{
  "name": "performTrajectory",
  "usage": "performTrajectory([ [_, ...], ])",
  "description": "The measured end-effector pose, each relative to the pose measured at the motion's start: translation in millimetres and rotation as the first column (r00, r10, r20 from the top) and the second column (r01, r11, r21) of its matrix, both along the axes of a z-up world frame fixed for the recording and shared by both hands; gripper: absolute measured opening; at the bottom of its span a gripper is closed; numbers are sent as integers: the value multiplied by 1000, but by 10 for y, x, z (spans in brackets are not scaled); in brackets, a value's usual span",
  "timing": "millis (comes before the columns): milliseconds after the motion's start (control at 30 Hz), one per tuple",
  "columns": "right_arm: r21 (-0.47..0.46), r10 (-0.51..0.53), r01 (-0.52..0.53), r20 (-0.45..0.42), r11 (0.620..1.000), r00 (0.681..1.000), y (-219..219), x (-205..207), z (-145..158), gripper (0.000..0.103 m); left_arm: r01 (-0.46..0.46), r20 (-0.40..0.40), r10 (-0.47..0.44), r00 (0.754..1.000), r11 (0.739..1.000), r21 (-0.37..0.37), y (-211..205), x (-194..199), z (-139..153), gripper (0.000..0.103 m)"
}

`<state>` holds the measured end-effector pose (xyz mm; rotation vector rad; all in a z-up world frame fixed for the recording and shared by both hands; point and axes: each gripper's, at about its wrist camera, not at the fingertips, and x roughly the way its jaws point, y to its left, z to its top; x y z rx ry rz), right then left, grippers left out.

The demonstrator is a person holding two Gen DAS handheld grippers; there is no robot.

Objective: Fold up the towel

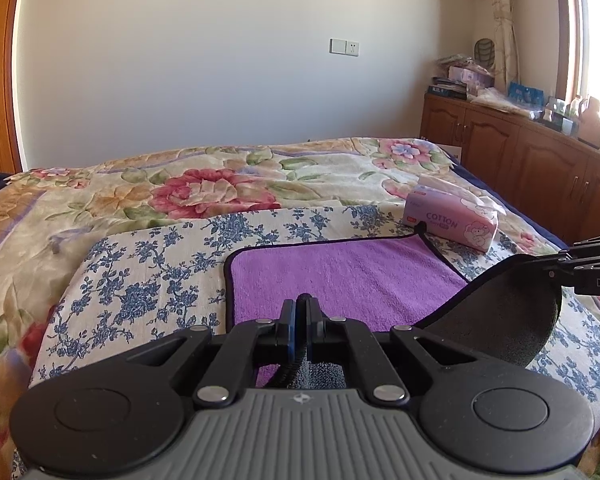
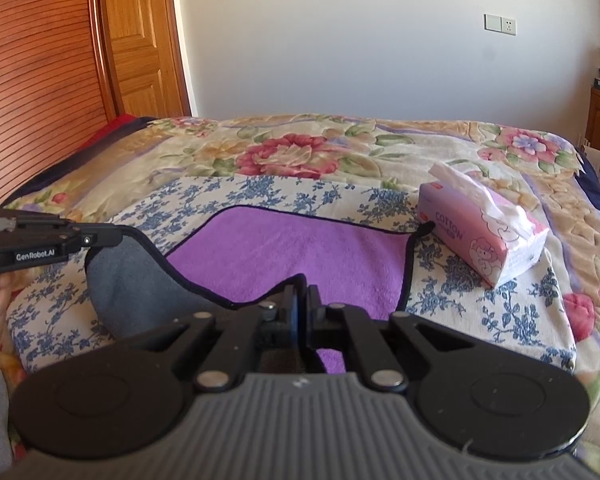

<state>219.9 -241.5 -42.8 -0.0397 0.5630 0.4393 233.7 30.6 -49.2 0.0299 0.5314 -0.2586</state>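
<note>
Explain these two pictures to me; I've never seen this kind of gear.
There is no robot here. A person holds a two-finger clamp tool in each hand, and each tool carries a camera looking along its fingers. One picture comes from the left gripper, the other from the right gripper; each also shows the other tool at its edge. Both are shut on the near edge of a purple towel, lifting it so the grey underside shows. The towel lies on a blue-flowered cloth spread over a bed. A pink tissue pack sits at the towel's far right corner.
</note>
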Motion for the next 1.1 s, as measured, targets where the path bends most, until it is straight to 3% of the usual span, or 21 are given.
performTrajectory([
  [1100,-77,-28,34,74,996,997,-36,453,-39,5,14,45,-15,999,1000,26,-72,441,70,6],
])
